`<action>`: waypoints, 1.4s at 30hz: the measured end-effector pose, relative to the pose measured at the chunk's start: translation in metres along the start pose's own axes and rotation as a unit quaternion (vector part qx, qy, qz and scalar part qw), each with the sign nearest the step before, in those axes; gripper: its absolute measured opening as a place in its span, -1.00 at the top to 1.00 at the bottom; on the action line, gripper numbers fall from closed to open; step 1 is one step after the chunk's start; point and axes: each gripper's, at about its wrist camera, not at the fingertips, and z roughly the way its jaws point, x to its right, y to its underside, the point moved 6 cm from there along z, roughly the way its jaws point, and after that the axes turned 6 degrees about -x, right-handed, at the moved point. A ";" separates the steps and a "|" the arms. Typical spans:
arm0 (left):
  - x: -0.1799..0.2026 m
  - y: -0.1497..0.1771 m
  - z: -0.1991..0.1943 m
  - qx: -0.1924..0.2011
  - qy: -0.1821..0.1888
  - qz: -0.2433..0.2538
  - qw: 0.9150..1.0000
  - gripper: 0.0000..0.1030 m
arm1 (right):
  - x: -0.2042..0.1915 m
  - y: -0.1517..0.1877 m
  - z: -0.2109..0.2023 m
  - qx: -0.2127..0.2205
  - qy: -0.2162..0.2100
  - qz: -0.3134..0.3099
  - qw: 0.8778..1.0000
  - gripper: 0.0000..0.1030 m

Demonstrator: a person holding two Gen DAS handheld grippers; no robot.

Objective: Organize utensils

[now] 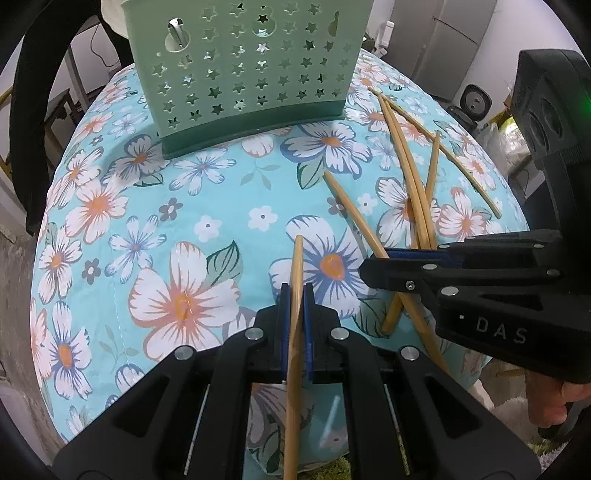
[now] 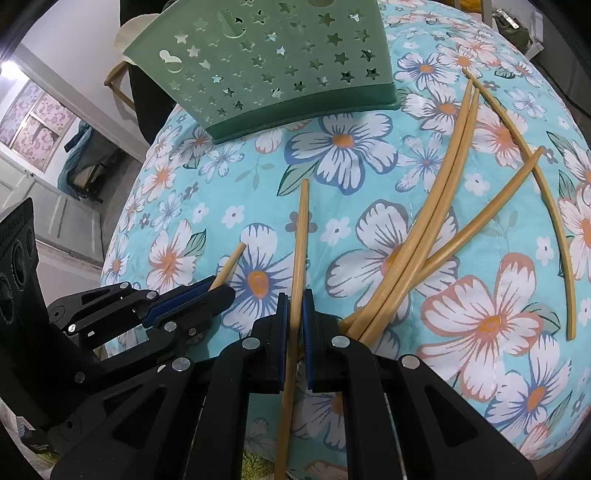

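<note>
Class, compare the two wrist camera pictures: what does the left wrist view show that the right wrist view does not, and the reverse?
Only the left wrist view shows a shiny metal utensil handle through a hole in the basket.

Only the right wrist view shows a patterned window at far left.

Both show the pale green star-punched plastic basket, loose bamboo chopsticks on the floral turquoise cloth, and left tongs and right tongs, each closed on one chopstick.

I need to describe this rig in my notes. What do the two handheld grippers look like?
Both are matte black plastic with angular cut-out linkage arms and round silver pins at the joints. The left gripper and right gripper each have blue ridged pads lining the fingers. The right gripper's body carries white "DAS" lettering, and a green light glows on its upper housing. Bare fingers grip its handle.
</note>
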 end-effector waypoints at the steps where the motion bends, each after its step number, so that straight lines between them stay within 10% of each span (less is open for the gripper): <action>1: 0.000 0.000 0.000 0.001 -0.001 -0.001 1.000 0.89 | 0.000 0.000 0.000 0.000 -0.001 0.000 1.000 0.84; 42: -0.001 0.000 -0.001 0.005 0.003 -0.008 1.000 0.89 | 0.003 0.002 -0.003 0.003 -0.012 0.012 1.000 0.85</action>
